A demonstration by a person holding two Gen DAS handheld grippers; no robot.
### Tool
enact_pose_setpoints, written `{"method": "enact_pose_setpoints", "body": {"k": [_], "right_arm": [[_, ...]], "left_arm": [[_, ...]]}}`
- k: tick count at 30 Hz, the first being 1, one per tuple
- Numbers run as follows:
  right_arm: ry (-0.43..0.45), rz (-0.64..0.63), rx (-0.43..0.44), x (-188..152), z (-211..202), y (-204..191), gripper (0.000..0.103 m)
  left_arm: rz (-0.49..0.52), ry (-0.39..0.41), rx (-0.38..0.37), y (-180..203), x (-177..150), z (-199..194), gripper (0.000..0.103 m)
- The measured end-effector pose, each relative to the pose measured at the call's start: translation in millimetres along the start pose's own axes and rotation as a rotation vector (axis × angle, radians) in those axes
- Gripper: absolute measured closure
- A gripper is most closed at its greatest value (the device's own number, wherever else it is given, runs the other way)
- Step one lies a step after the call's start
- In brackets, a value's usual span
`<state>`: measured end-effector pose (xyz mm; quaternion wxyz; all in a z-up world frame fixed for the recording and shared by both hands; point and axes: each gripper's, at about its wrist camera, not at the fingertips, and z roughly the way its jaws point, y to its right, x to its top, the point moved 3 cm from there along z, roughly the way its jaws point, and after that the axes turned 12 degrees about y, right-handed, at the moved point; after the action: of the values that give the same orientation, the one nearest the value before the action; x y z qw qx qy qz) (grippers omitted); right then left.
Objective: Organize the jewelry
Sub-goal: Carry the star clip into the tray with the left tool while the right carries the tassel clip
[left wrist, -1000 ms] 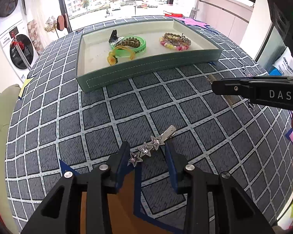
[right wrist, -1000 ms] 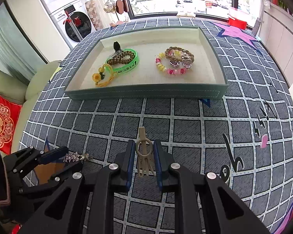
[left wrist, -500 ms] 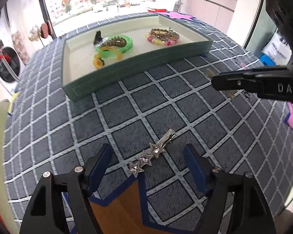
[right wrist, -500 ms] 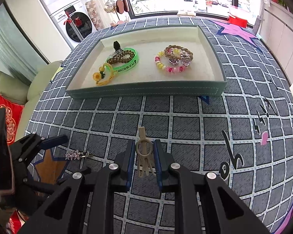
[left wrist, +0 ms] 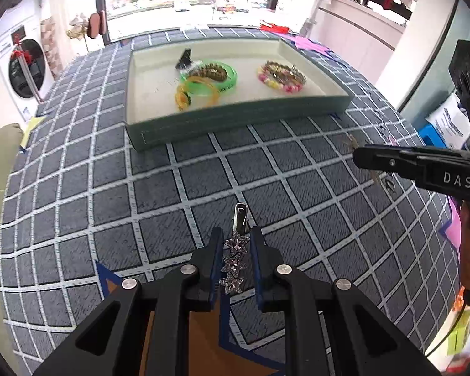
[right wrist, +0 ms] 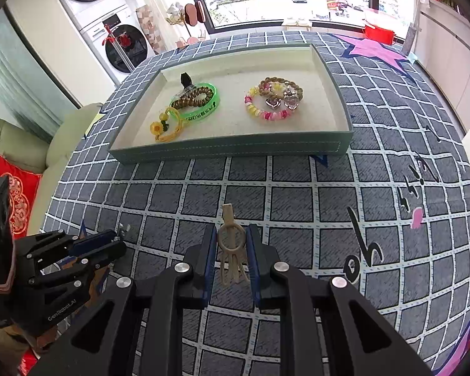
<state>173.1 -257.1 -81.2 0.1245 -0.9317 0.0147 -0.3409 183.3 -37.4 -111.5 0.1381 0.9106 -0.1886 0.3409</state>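
My left gripper (left wrist: 235, 241) is shut on a silver star hair clip (left wrist: 233, 258), whose metal tip points forward between the fingers. My right gripper (right wrist: 230, 241) is shut on a beige ring hair clip (right wrist: 230, 244). The green jewelry tray (left wrist: 235, 114) stands ahead on the checked cloth; it also shows in the right wrist view (right wrist: 232, 152). In it lie a green bangle with a brown beaded bracelet (right wrist: 197, 101), a yellow bracelet (right wrist: 166, 125) and a pink and yellow beaded bracelet with heart charms (right wrist: 274, 101). The left gripper shows at the right wrist view's lower left (right wrist: 109, 244).
The table is covered by a grey checked cloth (right wrist: 297, 194) with star and doodle prints. A washing machine (right wrist: 122, 44) and a sofa with a red cushion (right wrist: 15, 194) stand to the left. The right gripper's side (left wrist: 423, 166) shows in the left wrist view.
My left gripper opened wide around the star clip, then turned in line with it and shut on it. My right gripper kept its hold on the beige clip and hardly moved.
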Motion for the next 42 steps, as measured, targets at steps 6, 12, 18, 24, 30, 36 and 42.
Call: {"method": "enact_pose_setpoints", "body": {"k": [6, 12, 18, 24, 30, 36, 42], "right_arm": [[0.014, 0.006, 0.003, 5, -9, 1, 0.082], [0.022, 0.007, 0.009, 8, -13, 1, 0.082], [0.028, 0.034, 0.029, 9, -15, 6, 0.082], [0.06, 0.06, 0.034, 20, -22, 18, 0.082], [0.101, 0.076, 0.027, 53, -22, 29, 0.082], [0.095, 0.09, 0.017, 81, 0, 39, 0.082], [0.066, 0.111, 0.016, 91, 33, 46, 0.082]], "left_arm": [[0.004, 0.022, 0.018, 4, 8, -9, 0.072], [0.004, 0.048, 0.02, 8, 12, -16, 0.072], [-0.024, 0.085, 0.017, 2, 20, -28, 0.072], [-0.096, 0.127, -0.003, -13, 39, -38, 0.072], [-0.122, 0.164, 0.016, -24, 71, -31, 0.072], [-0.122, 0.173, 0.06, -30, 103, -1, 0.072], [-0.099, 0.126, 0.095, -32, 114, 40, 0.072]]}}
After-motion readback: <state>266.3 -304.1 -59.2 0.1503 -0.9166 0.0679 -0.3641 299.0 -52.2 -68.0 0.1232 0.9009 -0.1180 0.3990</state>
